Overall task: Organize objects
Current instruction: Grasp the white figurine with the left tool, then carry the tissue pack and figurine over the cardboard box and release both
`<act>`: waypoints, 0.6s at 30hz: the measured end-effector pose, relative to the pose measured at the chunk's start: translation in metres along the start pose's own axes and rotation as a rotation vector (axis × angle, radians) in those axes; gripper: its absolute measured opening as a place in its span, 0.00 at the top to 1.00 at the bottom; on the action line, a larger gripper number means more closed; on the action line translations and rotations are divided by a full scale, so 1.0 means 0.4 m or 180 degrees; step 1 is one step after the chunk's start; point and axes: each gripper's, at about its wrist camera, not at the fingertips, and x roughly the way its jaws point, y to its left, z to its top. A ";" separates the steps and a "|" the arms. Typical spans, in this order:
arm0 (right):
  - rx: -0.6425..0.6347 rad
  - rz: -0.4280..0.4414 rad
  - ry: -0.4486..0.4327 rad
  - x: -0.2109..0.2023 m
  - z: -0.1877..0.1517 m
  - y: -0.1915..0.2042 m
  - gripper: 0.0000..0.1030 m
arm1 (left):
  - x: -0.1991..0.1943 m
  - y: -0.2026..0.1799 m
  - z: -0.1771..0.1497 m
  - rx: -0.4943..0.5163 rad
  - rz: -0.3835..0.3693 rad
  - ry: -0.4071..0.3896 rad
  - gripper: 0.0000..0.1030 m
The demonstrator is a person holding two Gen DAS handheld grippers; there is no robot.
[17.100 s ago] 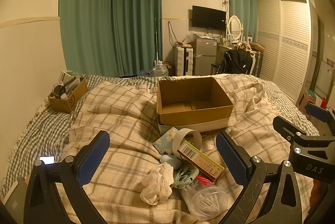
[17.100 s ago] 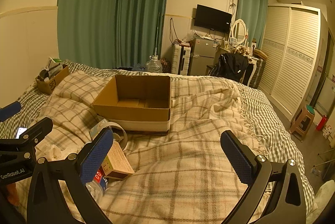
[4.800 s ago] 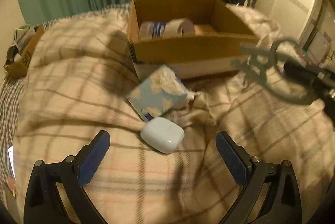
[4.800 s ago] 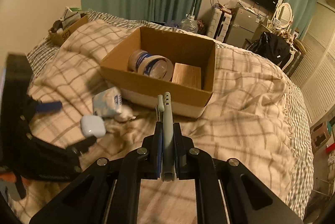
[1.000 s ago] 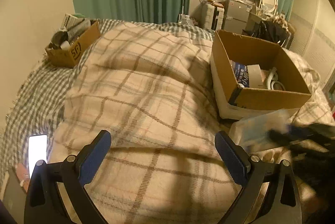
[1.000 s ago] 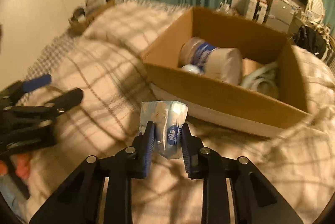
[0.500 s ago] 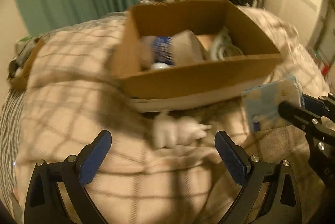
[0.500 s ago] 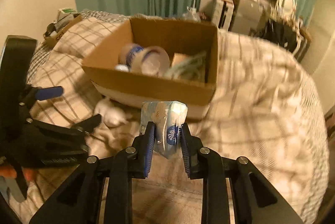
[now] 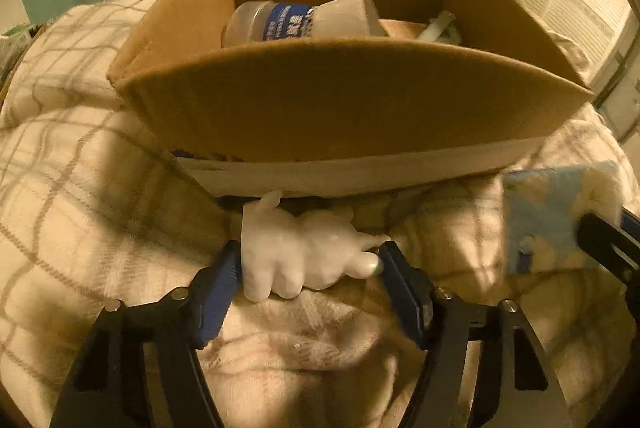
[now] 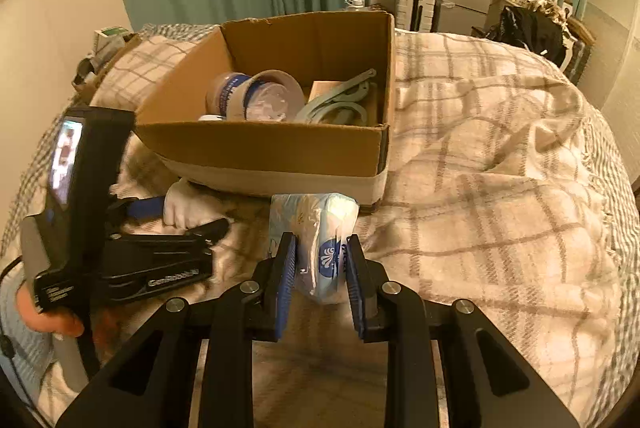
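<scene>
A cardboard box [image 9: 352,100] stands on the plaid blanket and holds a clear jar with a blue label [image 9: 300,20], a pale green hanger [image 10: 340,100] and other items. My left gripper [image 9: 310,262] has closed in on a crumpled white cloth [image 9: 304,256] lying just before the box's front wall, with both pads touching it. My right gripper [image 10: 320,260] is shut on a light blue tissue pack [image 10: 316,232], held above the blanket in front of the box's right corner. The pack also shows in the left wrist view [image 9: 552,216].
A plaid blanket [image 10: 500,188] covers the bed. A small box of clutter [image 10: 108,44] sits at the far left by the green curtains. A fridge, dresser and wardrobe stand beyond the bed's far end.
My left gripper has moved down and forward to the white cloth and closed its jaws around it. My right gripper keeps holding the tissue pack near the box.
</scene>
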 end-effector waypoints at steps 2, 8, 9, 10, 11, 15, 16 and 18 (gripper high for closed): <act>-0.0011 -0.0054 -0.0004 -0.002 -0.004 0.001 0.77 | -0.038 -0.004 -0.012 0.0028 -0.0031 -0.0084 0.31; -0.0087 -0.0118 -0.0072 -0.054 -0.015 0.027 0.77 | -0.180 0.014 -0.060 -0.0067 -0.0117 -0.0246 0.31; -0.0088 -0.0104 -0.0108 -0.071 -0.018 0.031 0.77 | -0.207 0.020 -0.067 -0.0106 -0.0148 -0.0265 0.31; -0.0088 -0.0097 -0.0146 -0.089 -0.020 0.037 0.77 | -0.232 0.025 -0.071 -0.0125 -0.0170 -0.0301 0.31; -0.0098 -0.0095 -0.0187 -0.108 -0.022 0.043 0.77 | -0.258 0.021 -0.078 -0.0117 -0.0173 -0.0358 0.31; -0.0161 -0.0118 -0.0331 -0.181 -0.023 0.070 0.77 | -0.359 0.012 -0.075 -0.0023 -0.0128 -0.0617 0.31; -0.0173 -0.0122 -0.0369 -0.196 -0.021 0.073 0.77 | -0.380 0.010 -0.071 -0.0030 -0.0133 -0.0694 0.31; -0.0214 -0.0154 -0.0475 -0.239 -0.014 0.083 0.77 | -0.432 0.004 -0.057 -0.0036 -0.0178 -0.0842 0.31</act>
